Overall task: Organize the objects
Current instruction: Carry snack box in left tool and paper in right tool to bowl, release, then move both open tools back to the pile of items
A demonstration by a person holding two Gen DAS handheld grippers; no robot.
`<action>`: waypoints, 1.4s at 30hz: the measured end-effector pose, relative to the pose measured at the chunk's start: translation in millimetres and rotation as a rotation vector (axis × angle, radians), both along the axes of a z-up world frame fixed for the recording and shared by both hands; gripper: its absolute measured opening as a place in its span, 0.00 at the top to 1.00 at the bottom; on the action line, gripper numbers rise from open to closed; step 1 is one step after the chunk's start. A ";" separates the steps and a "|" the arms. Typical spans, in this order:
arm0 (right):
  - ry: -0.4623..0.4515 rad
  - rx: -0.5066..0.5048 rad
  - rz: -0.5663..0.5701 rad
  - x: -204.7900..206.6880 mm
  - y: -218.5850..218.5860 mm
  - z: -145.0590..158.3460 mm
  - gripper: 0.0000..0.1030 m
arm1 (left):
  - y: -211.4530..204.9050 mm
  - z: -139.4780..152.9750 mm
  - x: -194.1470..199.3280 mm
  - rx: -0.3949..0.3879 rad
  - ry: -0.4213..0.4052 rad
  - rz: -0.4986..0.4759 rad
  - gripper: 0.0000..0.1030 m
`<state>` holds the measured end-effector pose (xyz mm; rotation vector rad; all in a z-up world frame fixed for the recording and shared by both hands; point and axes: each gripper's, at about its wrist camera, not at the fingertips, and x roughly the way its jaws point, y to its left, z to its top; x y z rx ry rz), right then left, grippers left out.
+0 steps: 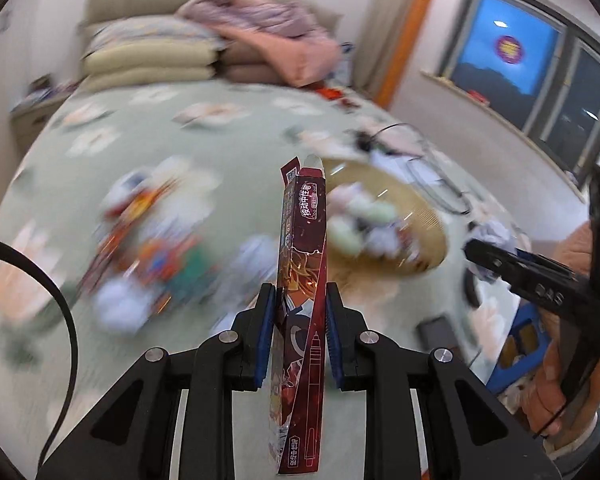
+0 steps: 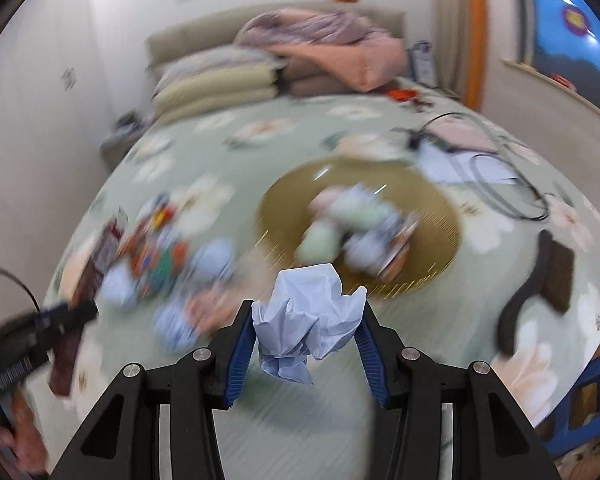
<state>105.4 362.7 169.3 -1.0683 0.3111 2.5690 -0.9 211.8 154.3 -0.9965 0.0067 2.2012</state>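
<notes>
My left gripper (image 1: 300, 296) is shut on a tall dark red pen box (image 1: 302, 280) and holds it upright above the bed. My right gripper (image 2: 306, 312) is shut on a crumpled pale blue paper ball (image 2: 304, 320); it also shows at the right of the left wrist view (image 1: 492, 256). A round straw tray (image 2: 432, 216) lies on the bedspread ahead and holds several blurred paper balls (image 2: 340, 220). A blurred pile of colourful packets and blue paper balls (image 2: 160, 264) lies left of the tray. The left gripper shows at the left edge of the right wrist view (image 2: 60, 316).
The bed has a green floral spread (image 2: 260, 128), with pillows (image 2: 216, 84) and a pink blanket (image 2: 340, 48) at the head. Cables (image 2: 500, 184) and papers lie right of the tray. A dark object (image 2: 540, 280) lies at the bed's right side. A window (image 1: 520, 64) is to the right.
</notes>
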 end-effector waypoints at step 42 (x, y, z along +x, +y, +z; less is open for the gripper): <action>-0.137 -0.199 0.208 -96.4 -16.1 -65.8 0.39 | -237.9 -35.9 -19.3 0.023 -0.192 0.323 0.57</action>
